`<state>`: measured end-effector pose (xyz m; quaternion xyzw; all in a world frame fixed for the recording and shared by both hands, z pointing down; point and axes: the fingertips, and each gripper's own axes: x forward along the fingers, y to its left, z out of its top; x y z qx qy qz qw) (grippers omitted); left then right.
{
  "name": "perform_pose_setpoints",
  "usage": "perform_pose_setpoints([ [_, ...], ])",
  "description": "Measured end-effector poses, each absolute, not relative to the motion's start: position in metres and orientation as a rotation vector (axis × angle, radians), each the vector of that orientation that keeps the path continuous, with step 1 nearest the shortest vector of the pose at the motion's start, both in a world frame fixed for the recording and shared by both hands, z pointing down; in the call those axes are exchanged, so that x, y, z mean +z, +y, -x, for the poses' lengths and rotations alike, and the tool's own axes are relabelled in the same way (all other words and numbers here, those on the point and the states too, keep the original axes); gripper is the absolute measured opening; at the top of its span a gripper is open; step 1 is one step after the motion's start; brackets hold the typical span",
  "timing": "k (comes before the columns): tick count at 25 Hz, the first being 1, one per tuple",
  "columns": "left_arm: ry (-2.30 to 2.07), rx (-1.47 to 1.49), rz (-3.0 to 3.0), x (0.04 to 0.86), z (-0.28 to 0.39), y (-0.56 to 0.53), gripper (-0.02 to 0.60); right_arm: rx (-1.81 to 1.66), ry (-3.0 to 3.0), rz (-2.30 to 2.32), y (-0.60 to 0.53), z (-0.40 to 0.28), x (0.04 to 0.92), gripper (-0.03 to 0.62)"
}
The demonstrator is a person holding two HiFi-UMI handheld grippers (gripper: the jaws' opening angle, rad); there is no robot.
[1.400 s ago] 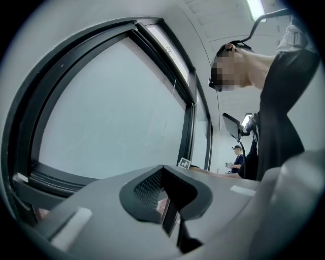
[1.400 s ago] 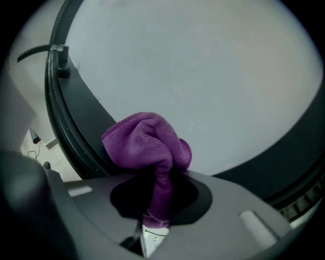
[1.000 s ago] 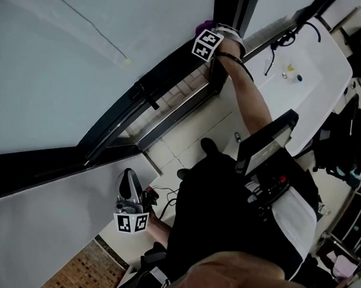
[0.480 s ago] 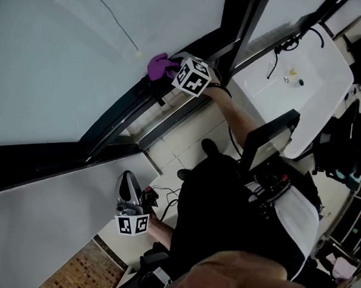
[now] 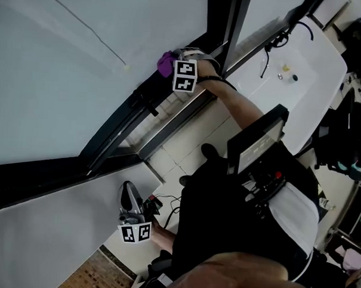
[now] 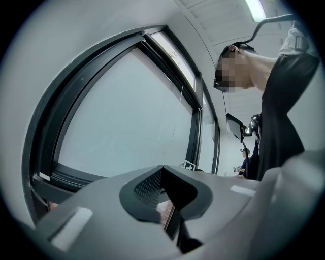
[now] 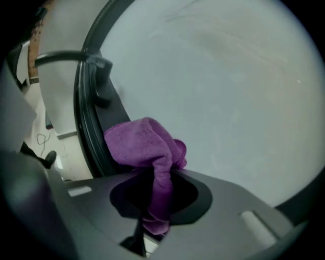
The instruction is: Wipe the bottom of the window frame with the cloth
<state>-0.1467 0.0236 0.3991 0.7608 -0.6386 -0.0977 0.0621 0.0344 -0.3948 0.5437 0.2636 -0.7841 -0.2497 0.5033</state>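
Two hand-held grippers were in view, one in each of the person's hands, and each carried one cube with black-and-white square markers. The right hand-held gripper (image 5: 174, 66) (image 7: 155, 205) was stretched out on a bare forearm to the window. Its jaws were pinched on one crumpled purple cloth (image 5: 166, 61) (image 7: 143, 141). A narrow twist of the fabric ran down between the jaws, and the larger bunch bulged out beyond their tips. That bunch lay against the black metal window frame (image 5: 129, 115) (image 7: 85, 127), on its bottom rail, just beside the pale frosted glass pane (image 5: 77, 52) (image 7: 228, 76).

The left hand-held gripper (image 5: 128, 195) (image 6: 170, 205) hung low near the person's hip, well apart from the cloth and the frame. Its jaws were drawn together with nothing between them, leaving only a thin slit through which floor tiles showed. In the left gripper view it pointed upward towards the same window.

Below the frame ran a floor of pale square tiles (image 5: 190, 132). One white worktop (image 5: 311, 86) stood to the right of the window, with a few small items on it too small to identify.
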Motion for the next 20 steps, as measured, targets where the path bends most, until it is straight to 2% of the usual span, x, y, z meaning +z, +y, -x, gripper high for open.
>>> perform_pose_setpoints([
  [5,-1.928,-0.298,-2.302,0.4,0.147,0.021,0.002,-0.654,-1.619,-0.711,-0.452,-0.111,0.55,0.066],
  [12,-1.919,-0.29,-2.31,0.401,0.144,0.018,0.002,-0.8,-1.151,-0.66,-0.498,-0.171,0.558,0.066],
  [17,-1.924,-0.303,-2.307,0.403,0.144,0.022,0.002,-0.826,-1.024,-0.601,-0.507,-0.183,0.56,0.063],
  [20,-1.91,-0.295,-2.327,0.399,0.148,0.021,0.002,-0.682,-1.07,-0.582,-0.479,-0.202,0.564,0.064],
])
